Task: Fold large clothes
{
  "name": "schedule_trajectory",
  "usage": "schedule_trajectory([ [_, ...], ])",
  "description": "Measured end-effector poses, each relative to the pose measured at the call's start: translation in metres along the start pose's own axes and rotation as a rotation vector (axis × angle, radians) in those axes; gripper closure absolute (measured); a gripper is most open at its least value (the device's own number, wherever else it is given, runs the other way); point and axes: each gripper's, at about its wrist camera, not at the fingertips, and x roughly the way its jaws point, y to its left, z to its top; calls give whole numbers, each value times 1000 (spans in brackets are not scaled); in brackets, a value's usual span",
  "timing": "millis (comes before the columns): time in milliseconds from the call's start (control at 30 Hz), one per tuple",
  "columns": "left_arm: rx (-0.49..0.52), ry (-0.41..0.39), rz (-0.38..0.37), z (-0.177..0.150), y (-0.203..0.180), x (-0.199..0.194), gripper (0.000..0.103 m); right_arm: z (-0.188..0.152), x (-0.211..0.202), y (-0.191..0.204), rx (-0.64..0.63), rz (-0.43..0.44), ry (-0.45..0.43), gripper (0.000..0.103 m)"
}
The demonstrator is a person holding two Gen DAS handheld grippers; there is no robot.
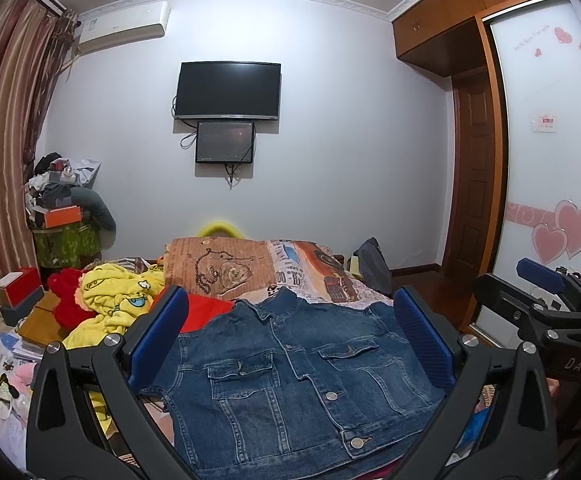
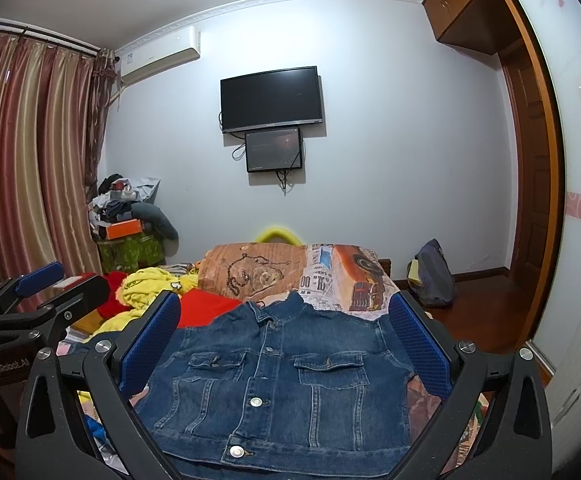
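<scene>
A blue denim jacket point(image 1: 290, 372) lies flat on the bed, front side up, buttoned, collar toward the far wall; its sleeves are out of sight. My left gripper point(image 1: 290, 312) hovers open above it, blue pads wide apart and holding nothing. In the right wrist view the same jacket point(image 2: 278, 376) fills the lower middle, and my right gripper point(image 2: 286, 316) is open over it too. The right gripper point(image 1: 546, 292) appears at the right edge of the left wrist view, and the left gripper point(image 2: 38, 284) at the left edge of the right wrist view.
A patterned bedspread point(image 1: 310, 268) covers the bed beyond the collar. A yellow garment point(image 1: 118, 296) and red cloth point(image 1: 206, 312) lie left of the jacket. Boxes and papers point(image 1: 14, 320) crowd the left side. A dark bag point(image 2: 434, 276) sits on the wooden floor at right.
</scene>
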Motion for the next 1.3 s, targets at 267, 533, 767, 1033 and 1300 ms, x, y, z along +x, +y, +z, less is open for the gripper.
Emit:
schedule_trajectory([
  [267,-5,4,-2,-2,1,2,0,0,1,0,3,1,2,0],
  [533,-3,8,-7,-2,2,4,0,-2,2,-2,9,0,6,0],
  [767,-9,15,-14,-3,4,5,0,-1,3,-3,11,-1,6,0],
  [1033,-11,15,-16,-3,5,5,0,-1,3,-3,10,-1,7,0],
  [1300,-17,18,-16,-3,8,7,0,-2,4,-3,7,-2,9,0],
])
